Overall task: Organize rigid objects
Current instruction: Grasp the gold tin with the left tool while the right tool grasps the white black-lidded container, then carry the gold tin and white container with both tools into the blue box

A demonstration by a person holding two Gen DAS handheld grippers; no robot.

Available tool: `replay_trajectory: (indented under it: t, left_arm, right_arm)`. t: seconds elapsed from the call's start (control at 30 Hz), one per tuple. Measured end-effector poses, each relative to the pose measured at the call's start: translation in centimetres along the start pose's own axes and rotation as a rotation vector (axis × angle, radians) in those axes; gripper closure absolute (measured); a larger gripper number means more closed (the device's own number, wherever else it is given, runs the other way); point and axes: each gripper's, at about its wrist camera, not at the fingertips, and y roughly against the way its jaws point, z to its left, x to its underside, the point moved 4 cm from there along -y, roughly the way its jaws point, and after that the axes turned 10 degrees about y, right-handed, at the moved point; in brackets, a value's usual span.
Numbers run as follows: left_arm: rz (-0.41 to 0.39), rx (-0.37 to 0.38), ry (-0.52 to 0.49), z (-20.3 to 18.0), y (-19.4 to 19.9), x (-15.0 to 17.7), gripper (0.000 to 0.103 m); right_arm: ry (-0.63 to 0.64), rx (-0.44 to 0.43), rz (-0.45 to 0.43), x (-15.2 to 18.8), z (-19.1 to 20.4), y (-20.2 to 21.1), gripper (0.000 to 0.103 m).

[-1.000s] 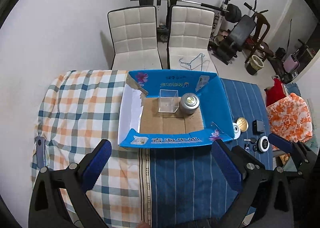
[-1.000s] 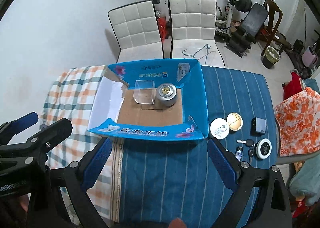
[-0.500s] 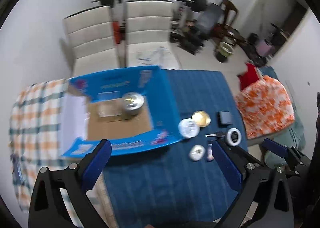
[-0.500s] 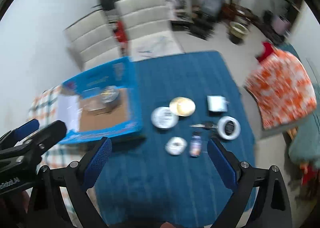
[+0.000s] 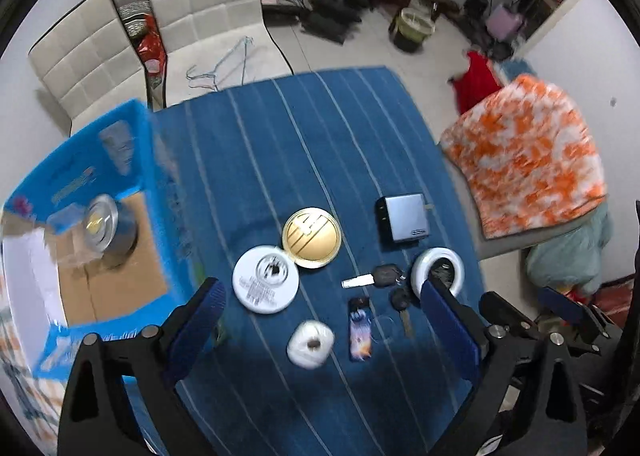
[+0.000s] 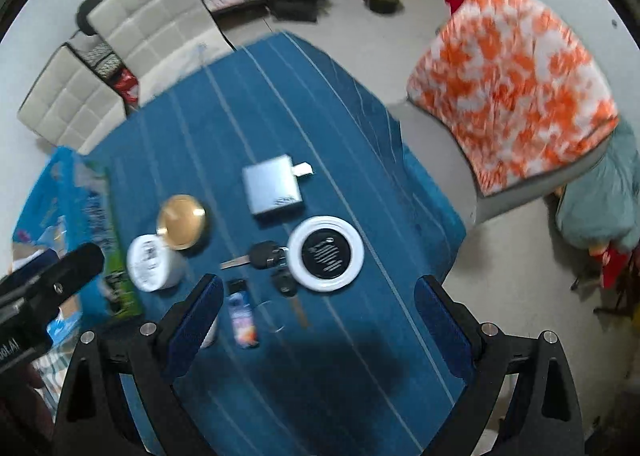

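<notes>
Two grippers hover above the blue striped tablecloth (image 5: 280, 144), both spread wide and holding nothing; the left gripper (image 5: 320, 320) frames the small items from above, and the right gripper (image 6: 316, 316) hangs over the same cluster, its blue pads apart on either side of the keys. What is left to sort sits loose on the cloth: a gold round tin (image 5: 311, 232) touching a white round tin (image 5: 265, 279), a grey power adapter (image 6: 273, 188) just beyond, a white ring-shaped case with a dark centre (image 6: 326, 254), a car key (image 6: 260, 255) beside it, a second dark fob (image 6: 284, 283) below that, a small printed lighter-like piece (image 6: 242, 320), and a white thread spool (image 5: 310, 344) nearest the left gripper. The destination is the blue cardboard box (image 5: 120, 160) at the left edge of the table; a silver can (image 5: 105, 226) already stands inside on the brown floor, next to something clear that is too blurred to name. My read: the jaws are open this wide because a pick is being lined up, not carried; the right gripper looks best placed for the ring-shaped case or the keys, the left for the spool or the white tin. The keys lie flat and thin, so they could slip from the pads.
</notes>
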Motion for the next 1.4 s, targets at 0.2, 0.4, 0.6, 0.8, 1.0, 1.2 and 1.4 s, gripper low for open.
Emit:
replay_trajectory:
  t: [0.2,0.4,0.6,0.8,1.0,1.2,1.4]
  left_arm:
    - [0.118,-0.105,-0.005,-0.3,-7.1,-1.7,0.004]
    - [0.204,-0.170,-0.015,0.2,-12.1,-2.1,0.004]
    - [0.273,-0.168,-0.028,0.5,-15.3,-1.5,0.037]
    - [0.230,-0.167,-0.065,0.1,-15.6,-0.1,0.040]
    - [0.205,-0.163,-0.058,0.5,-15.1,1.2,0.041]
    - [0.190,-0.146,-0.070,-0.2,-13.3,0.8,0.041]
    - [0.128,-0.097,-0.061,-0.5,-9.7,1.0,0.041]
  right_arm:
    - [-0.041,-0.058,0.122,-0.3,-0.4,-7.9,0.005]
    - [-0.047,-0.060,0.168,-0.3,-0.1,-11.0,0.006]
    - [-0.055,-0.058,0.217,-0.7,-0.5,-13.0,0.016]
    - [-0.020,0.011,0.209,-0.7,-0.1,-13.2,0.025]
    - [-0.028,0.028,0.216,-0.6,0.0,-12.9,0.026]
    - [-0.010,0.034,0.181,-0.4,0.3,-11.1,0.026]
    - [0.037,0.056,0.108,-0.7,1.1,-7.4,0.026]
